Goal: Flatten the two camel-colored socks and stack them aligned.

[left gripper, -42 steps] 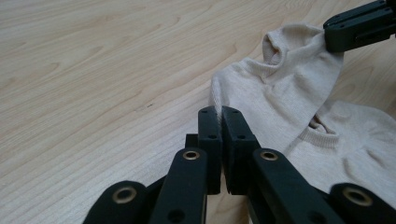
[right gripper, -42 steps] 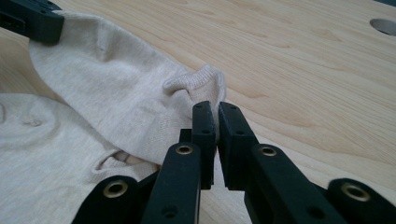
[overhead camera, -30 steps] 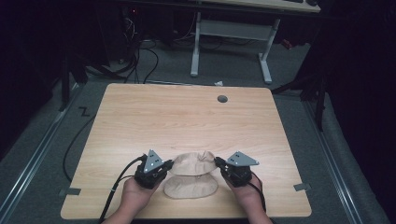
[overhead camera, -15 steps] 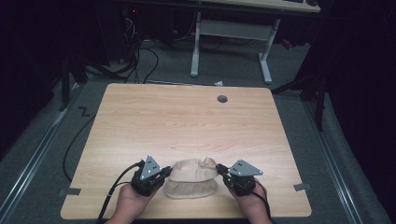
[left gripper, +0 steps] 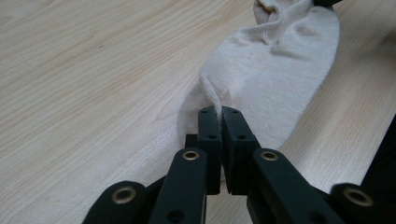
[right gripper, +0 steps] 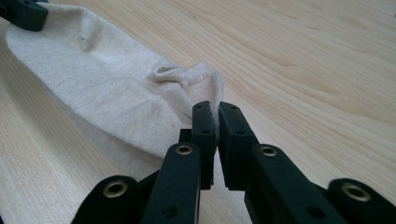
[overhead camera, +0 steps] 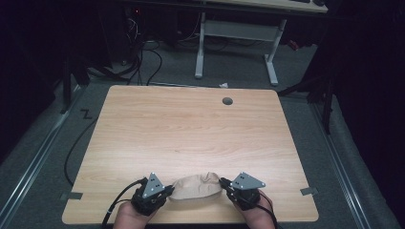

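Observation:
A beige sock (overhead camera: 197, 187) lies stretched sideways on the wooden table (overhead camera: 191, 129) near its front edge. My left gripper (overhead camera: 168, 192) is shut on the sock's left end, pinching a fold of fabric (left gripper: 212, 100) between its black jaws (left gripper: 219, 114). On the other side my right gripper (overhead camera: 223, 183) is shut on the right end, where the bunched cuff (right gripper: 187, 77) meets its jaws (right gripper: 217, 109). In the right gripper view the sock (right gripper: 102, 88) runs away to the upper left, and the left gripper's jaw tip (right gripper: 23, 14) shows at its far end.
A round cable hole (overhead camera: 227, 101) sits near the table's far edge. Beyond the table stands a white desk frame (overhead camera: 239, 33) with cables on the dark floor. Tape marks (overhead camera: 309, 191) lie at the front corners. Both hands rest at the table's front edge.
Both grippers have drawn back toward the table's front edge, pulling the sock with them. The sock now lies flatter and more stretched between them.

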`<state>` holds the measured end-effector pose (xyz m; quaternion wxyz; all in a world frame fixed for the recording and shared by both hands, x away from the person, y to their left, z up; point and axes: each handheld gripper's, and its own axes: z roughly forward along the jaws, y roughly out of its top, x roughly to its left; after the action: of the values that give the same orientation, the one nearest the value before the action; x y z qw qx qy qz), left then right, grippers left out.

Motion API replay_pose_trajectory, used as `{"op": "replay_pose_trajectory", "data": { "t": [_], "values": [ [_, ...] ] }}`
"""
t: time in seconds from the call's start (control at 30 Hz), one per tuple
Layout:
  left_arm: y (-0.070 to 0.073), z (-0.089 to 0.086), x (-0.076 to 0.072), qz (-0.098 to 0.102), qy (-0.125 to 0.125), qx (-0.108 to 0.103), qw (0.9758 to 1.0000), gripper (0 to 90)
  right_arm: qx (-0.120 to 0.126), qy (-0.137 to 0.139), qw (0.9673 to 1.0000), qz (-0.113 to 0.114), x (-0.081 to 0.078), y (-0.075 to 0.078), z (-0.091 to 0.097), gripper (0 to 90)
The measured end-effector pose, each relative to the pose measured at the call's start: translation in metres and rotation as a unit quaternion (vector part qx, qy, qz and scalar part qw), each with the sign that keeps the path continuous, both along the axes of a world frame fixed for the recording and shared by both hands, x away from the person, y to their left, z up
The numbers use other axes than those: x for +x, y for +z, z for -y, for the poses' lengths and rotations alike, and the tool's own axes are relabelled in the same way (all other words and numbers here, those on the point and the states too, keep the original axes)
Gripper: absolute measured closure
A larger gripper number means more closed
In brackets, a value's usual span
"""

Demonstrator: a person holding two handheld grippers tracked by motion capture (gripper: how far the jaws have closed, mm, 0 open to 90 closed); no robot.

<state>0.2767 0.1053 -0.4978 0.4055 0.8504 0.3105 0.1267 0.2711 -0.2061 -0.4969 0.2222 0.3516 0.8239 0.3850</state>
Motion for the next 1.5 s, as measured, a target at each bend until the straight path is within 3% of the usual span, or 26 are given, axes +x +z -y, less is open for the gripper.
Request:
{"op": "replay_pose_trajectory", "data": {
  "t": [0.13, 0.17, 0.4, 0.57, 0.83, 1.07, 1.2, 1.5],
  "values": [
    [-0.005, 0.002, 0.002, -0.002, -0.001, 0.013, 0.9999, 86.6, -0.001, 0.001, 0.9999, -0.015, -0.001, -0.005, 0.003, 85.3],
    [-0.008, 0.004, 0.004, 0.003, -0.001, 0.030, 0.9996, 86.6, -0.003, 0.002, 0.9998, -0.020, -0.002, -0.007, 0.002, 85.3],
    [-0.011, 0.002, 0.009, -0.003, 0.005, 0.024, 0.9997, 86.2, -0.008, 0.005, 0.9997, -0.024, 0.000, -0.009, 0.001, 85.2],
    [-0.017, 0.006, 0.009, -0.017, -0.001, 0.046, 0.9988, 83.3, -0.020, 0.008, 0.9989, -0.041, 0.002, -0.014, -0.001, 84.8],
    [-0.020, 0.006, 0.011, -0.017, 0.003, 0.058, 0.9982, 78.0, -0.028, 0.015, 0.9975, -0.064, 0.005, -0.020, -0.001, 82.6],
    [-0.021, 0.003, 0.016, -0.020, 0.013, 0.051, 0.9984, 69.9, -0.023, 0.017, 0.9971, -0.071, 0.005, -0.020, -0.003, 76.5],
    [-0.018, -0.001, 0.019, -0.016, 0.026, 0.036, 0.9989, 57.5, -0.003, 0.007, 0.9982, -0.059, 0.005, -0.016, 0.001, 71.7],
    [-0.009, -0.016, 0.024, 0.006, 0.055, -0.004, 0.9985, 48.9, 0.011, -0.011, 0.9991, -0.040, 0.006, -0.011, 0.007, 66.6]
  ]
}}
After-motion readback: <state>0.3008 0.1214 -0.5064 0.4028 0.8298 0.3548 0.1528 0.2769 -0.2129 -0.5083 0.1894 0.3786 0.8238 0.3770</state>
